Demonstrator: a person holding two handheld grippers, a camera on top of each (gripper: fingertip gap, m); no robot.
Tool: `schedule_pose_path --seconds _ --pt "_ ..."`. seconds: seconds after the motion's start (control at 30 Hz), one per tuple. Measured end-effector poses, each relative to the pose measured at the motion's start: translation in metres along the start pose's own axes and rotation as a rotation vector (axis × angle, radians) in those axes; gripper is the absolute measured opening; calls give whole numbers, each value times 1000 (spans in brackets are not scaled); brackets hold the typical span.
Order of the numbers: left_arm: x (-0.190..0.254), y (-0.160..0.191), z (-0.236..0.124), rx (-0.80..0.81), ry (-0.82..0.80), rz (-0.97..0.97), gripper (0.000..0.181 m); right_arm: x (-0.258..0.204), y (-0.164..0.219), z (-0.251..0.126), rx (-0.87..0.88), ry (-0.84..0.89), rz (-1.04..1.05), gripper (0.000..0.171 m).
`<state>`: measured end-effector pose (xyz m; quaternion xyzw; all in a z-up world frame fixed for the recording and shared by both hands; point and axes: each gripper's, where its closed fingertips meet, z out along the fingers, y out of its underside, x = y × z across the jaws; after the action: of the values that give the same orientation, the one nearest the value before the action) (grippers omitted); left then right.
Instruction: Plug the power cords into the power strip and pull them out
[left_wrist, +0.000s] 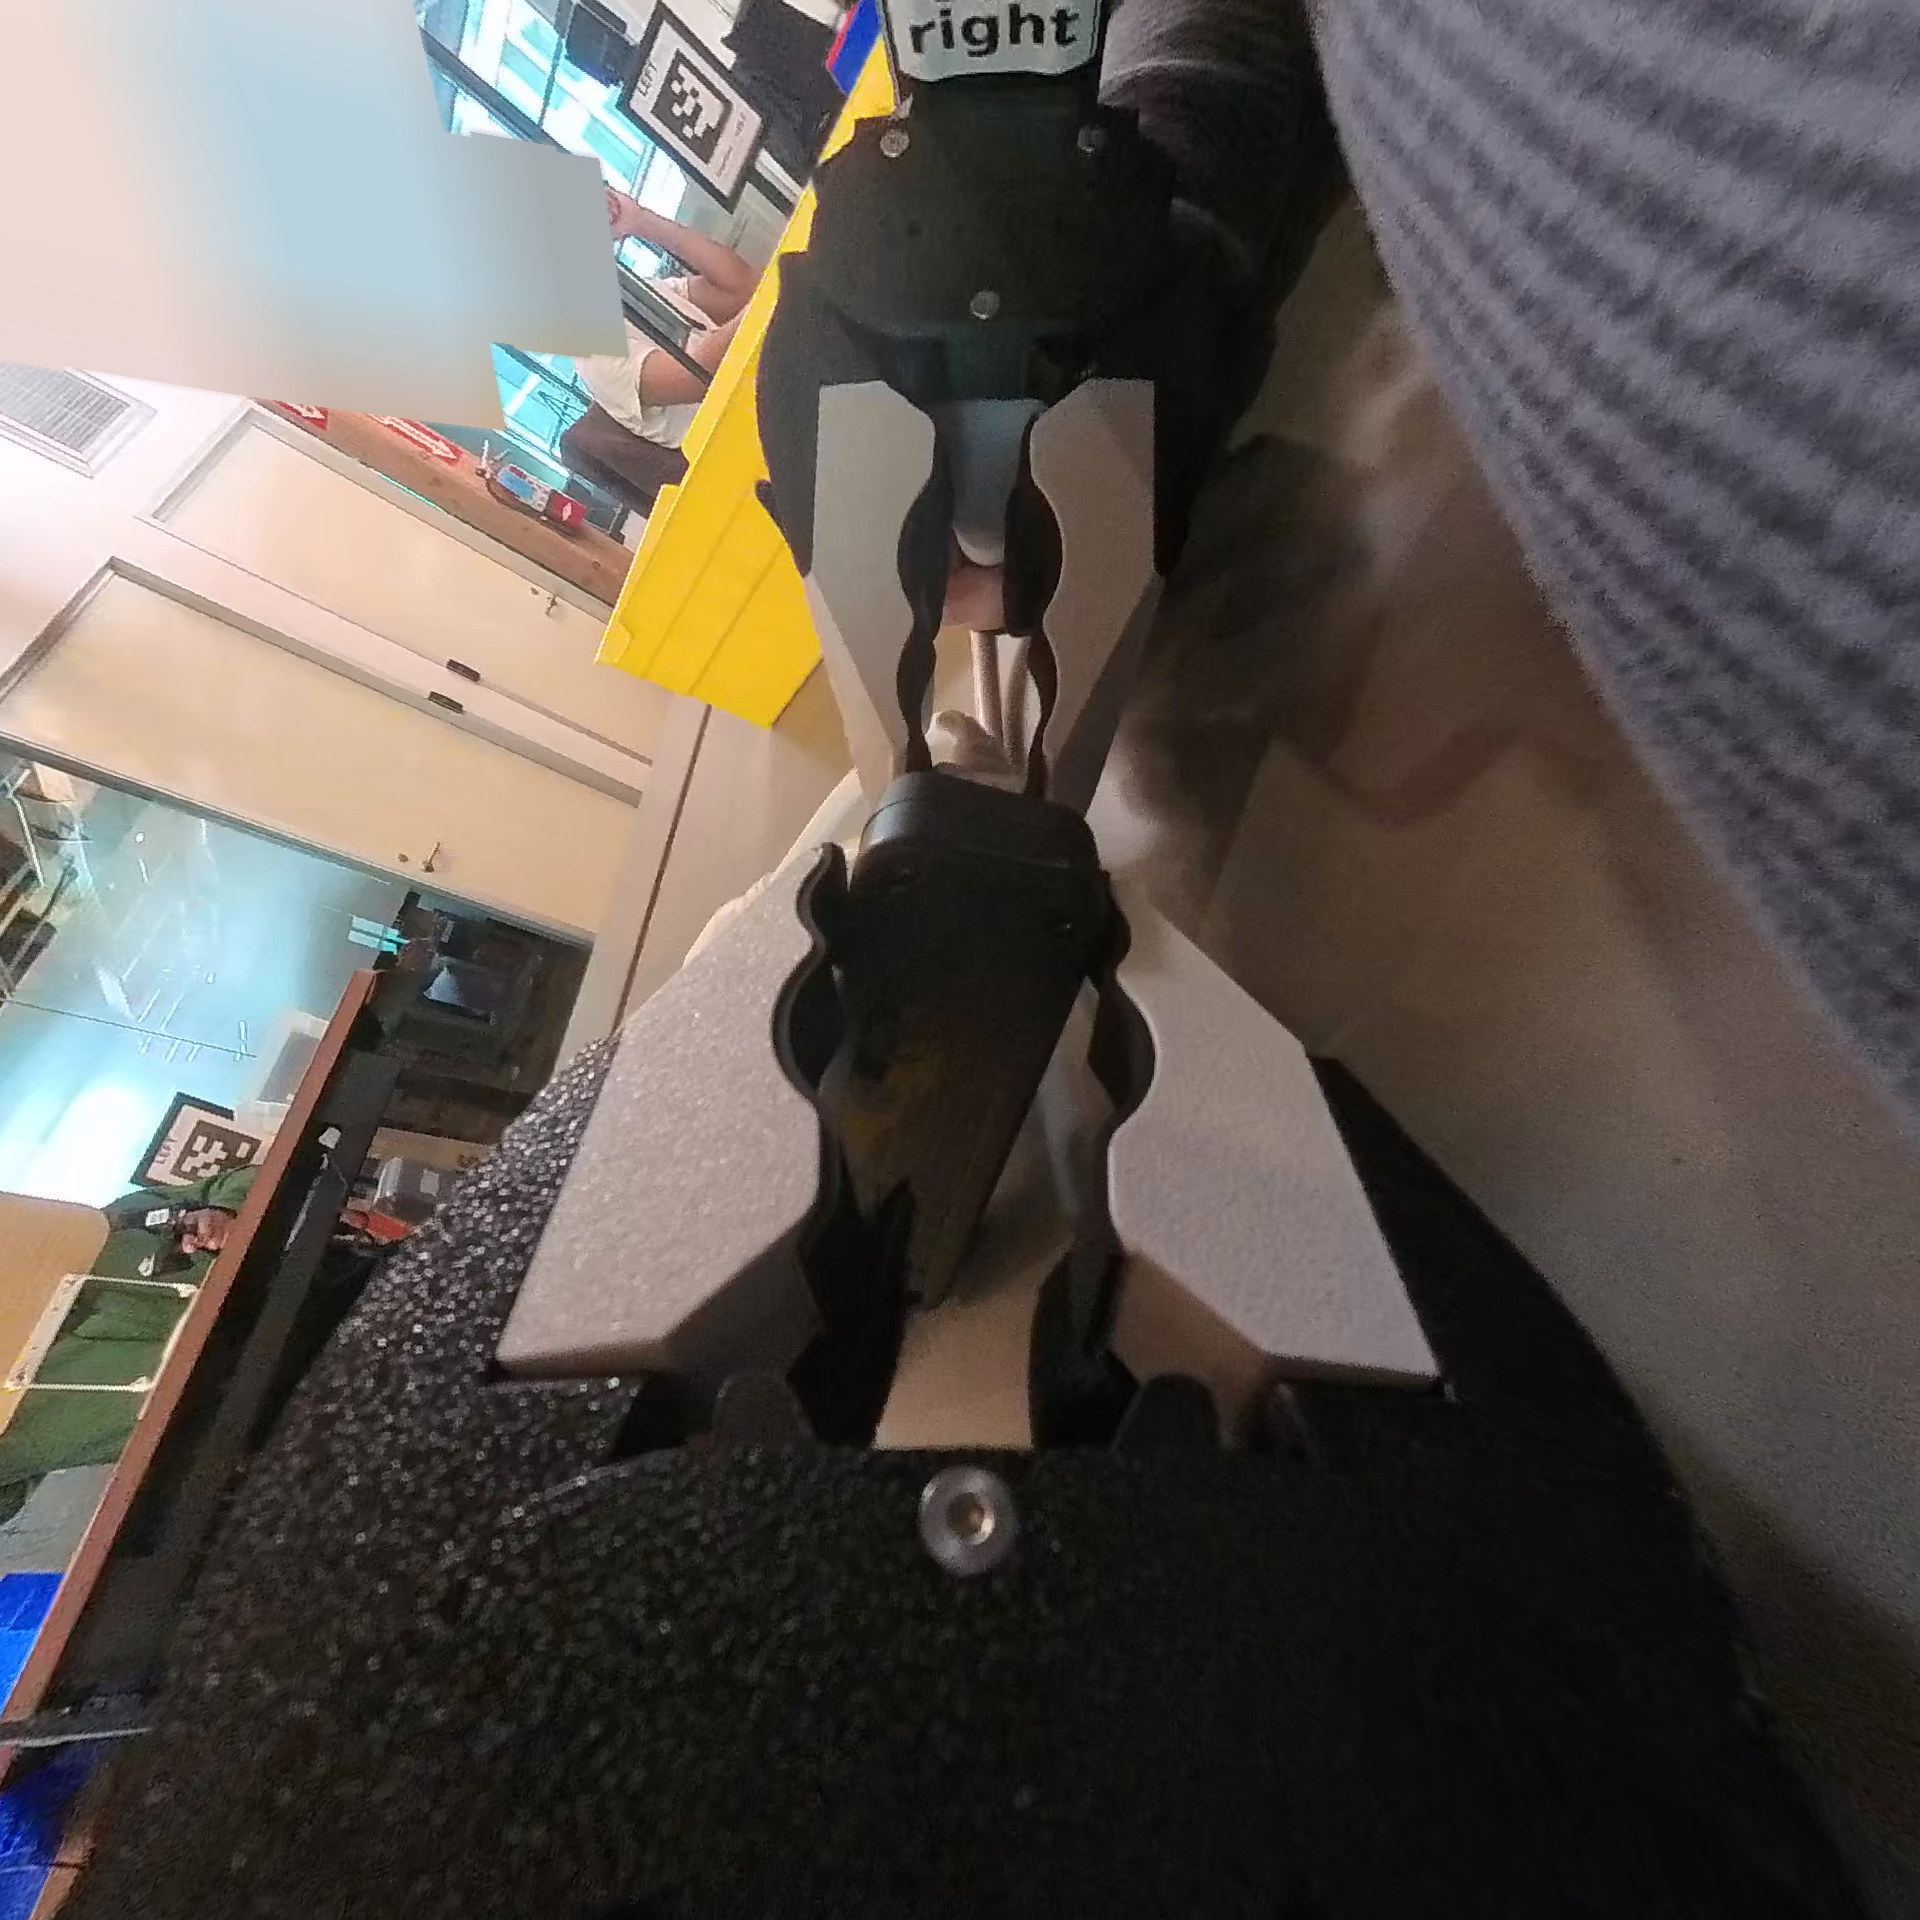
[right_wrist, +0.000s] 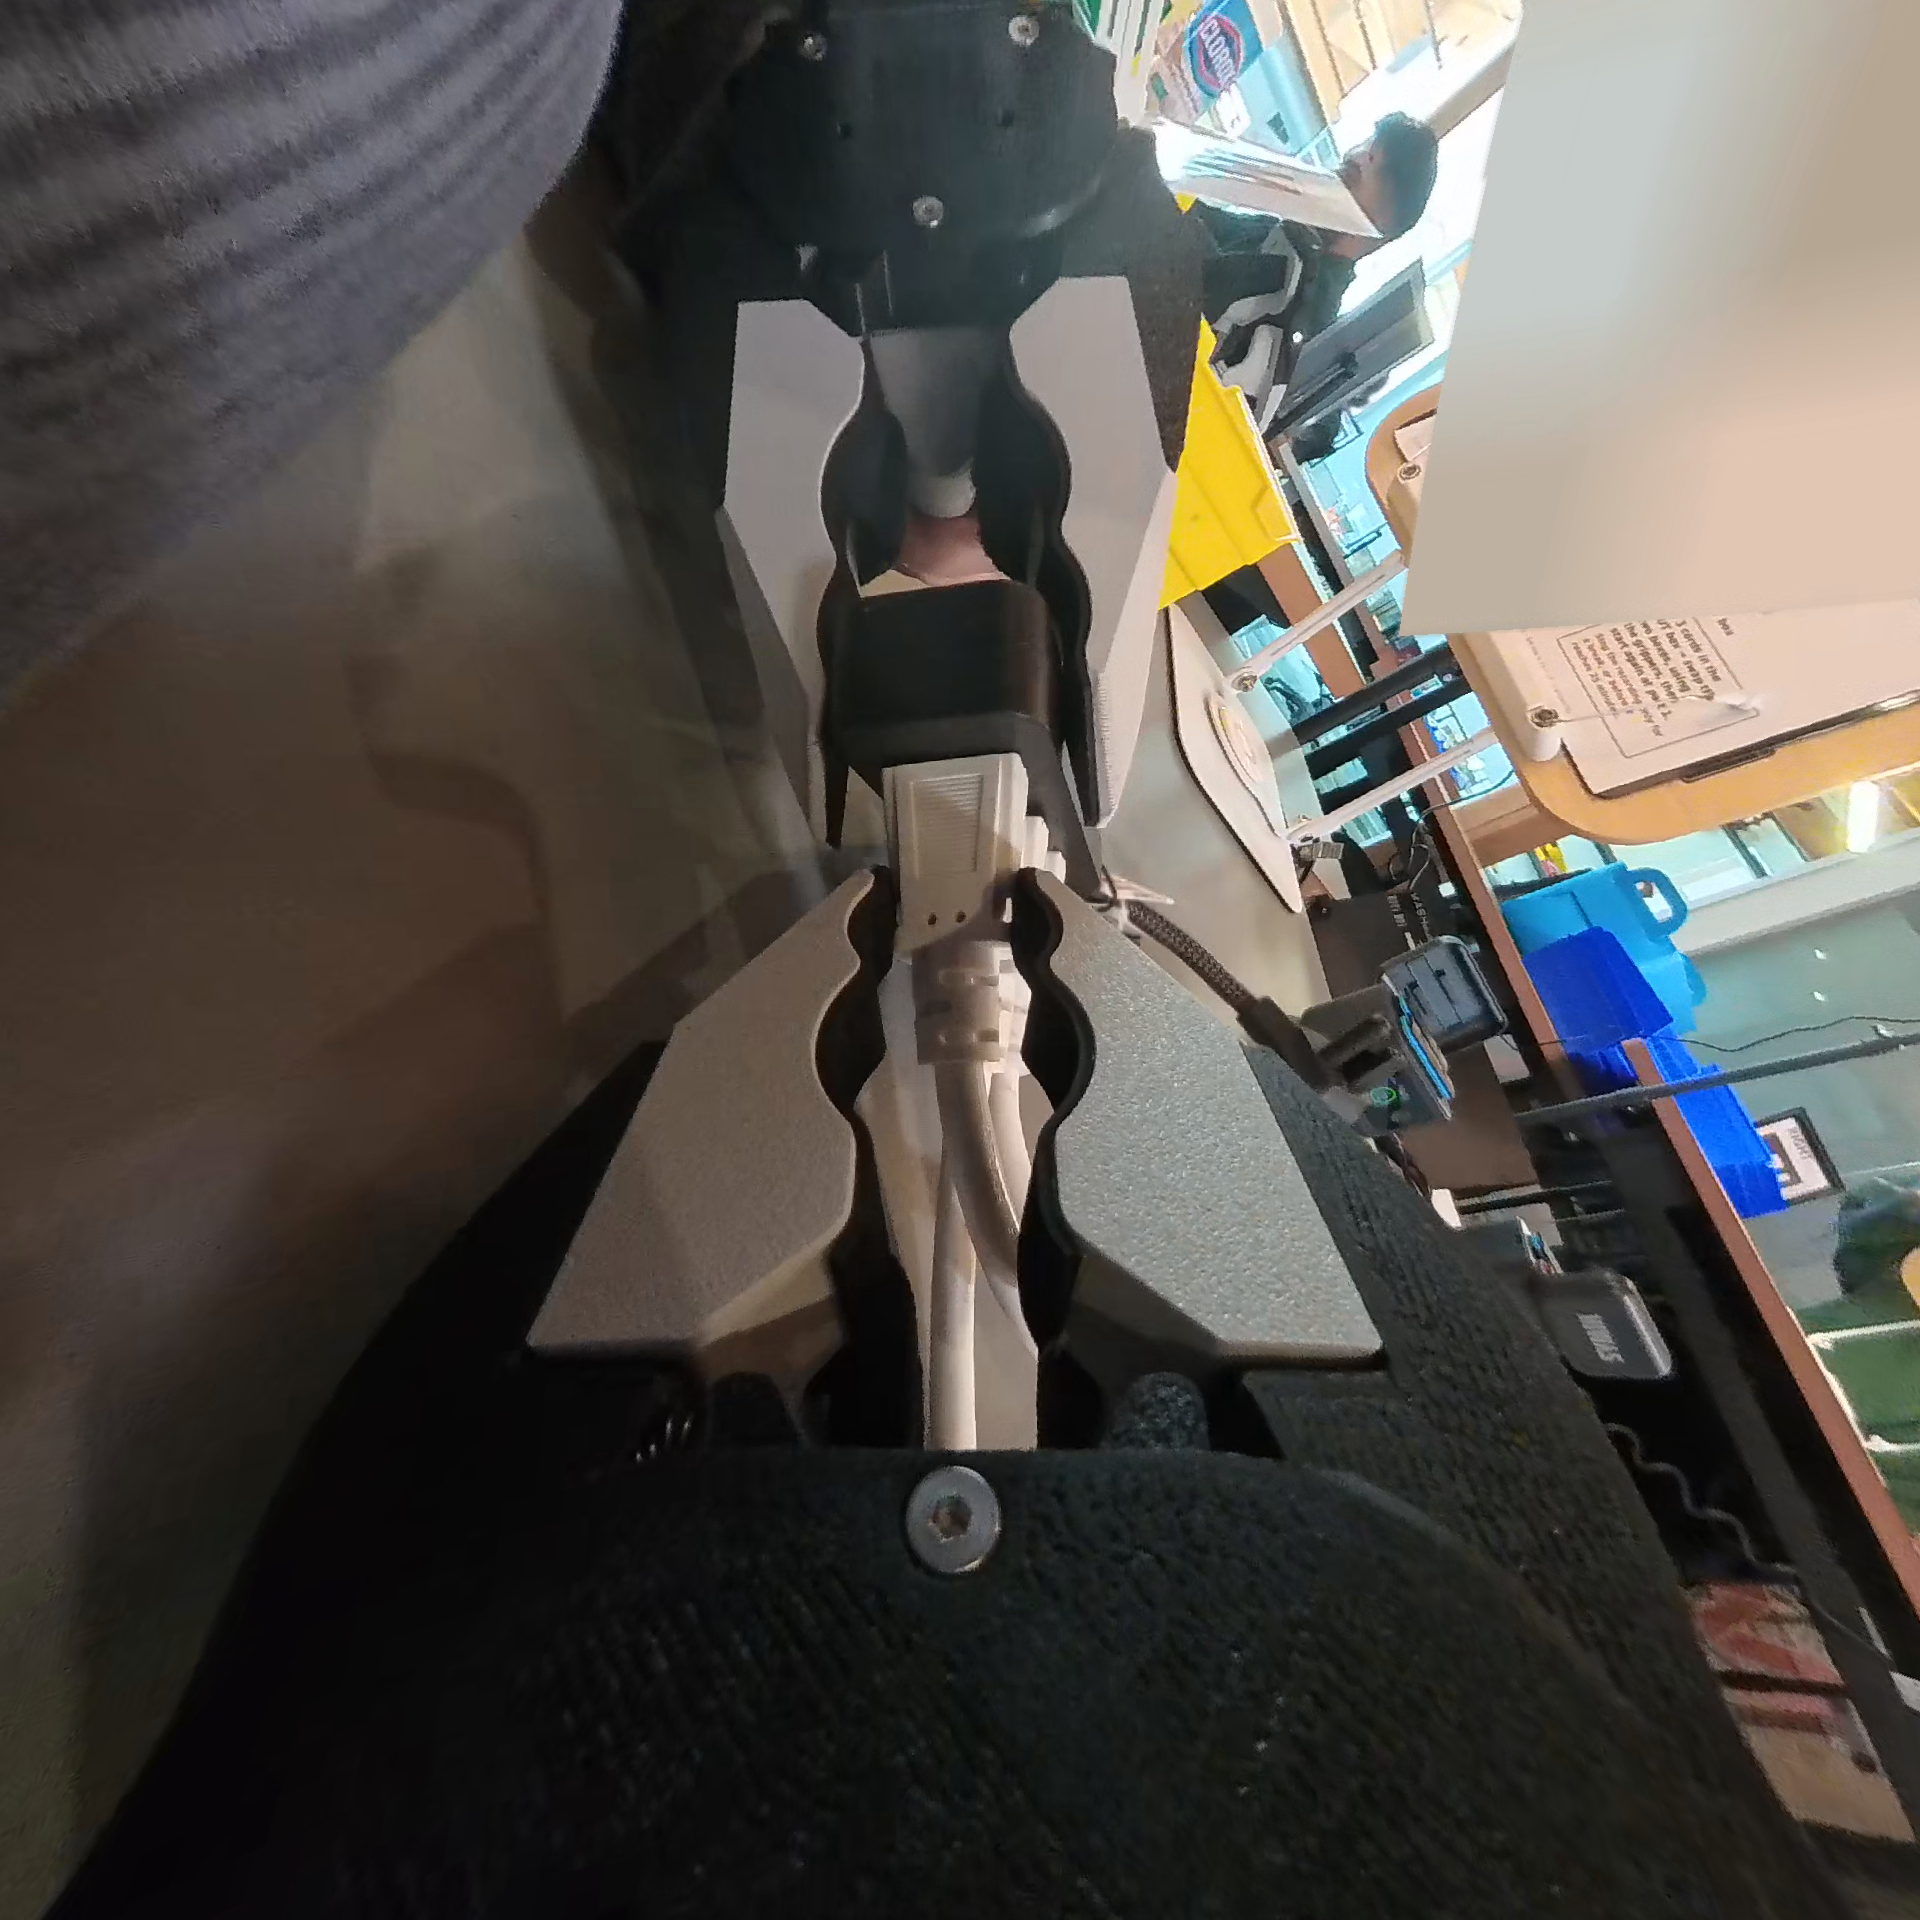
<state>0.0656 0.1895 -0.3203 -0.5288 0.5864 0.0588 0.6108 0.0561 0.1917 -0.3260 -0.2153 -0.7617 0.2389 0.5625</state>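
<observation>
The two grippers faced each other, tip to tip, and room was tight. The left gripper (left_wrist: 961, 914) was clenched on the black power strip (left_wrist: 956, 997), held lengthwise between its fingers. The right gripper (right_wrist: 951, 899) pinched the white plug (right_wrist: 951, 842), seated against the strip's end just past its fingertips, its white cords (right_wrist: 977, 1247) trailing back between the fingers. A grey striped sleeve (left_wrist: 1662, 364) crowded one side of both tools; a yellow bin (left_wrist: 727, 540) sat near the other. Little free room lay anywhere but behind each tool.
</observation>
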Motion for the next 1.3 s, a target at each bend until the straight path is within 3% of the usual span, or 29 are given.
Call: schedule_pose_path --seconds 0.53,0.7,0.87,1.3 --pt "-3 -4 1 38 -4 -39 46 2 1 -4 4 -20 45 22" --pt "-18 2 10 -23 -39 20 70 5 1 0 -7 2 8 23" --pt "-7 3 16 -82 32 107 46 6 0 1 0 24 -23 23" --pt "-10 2 11 -12 9 69 45 12 -4 4 39 58 28 31"
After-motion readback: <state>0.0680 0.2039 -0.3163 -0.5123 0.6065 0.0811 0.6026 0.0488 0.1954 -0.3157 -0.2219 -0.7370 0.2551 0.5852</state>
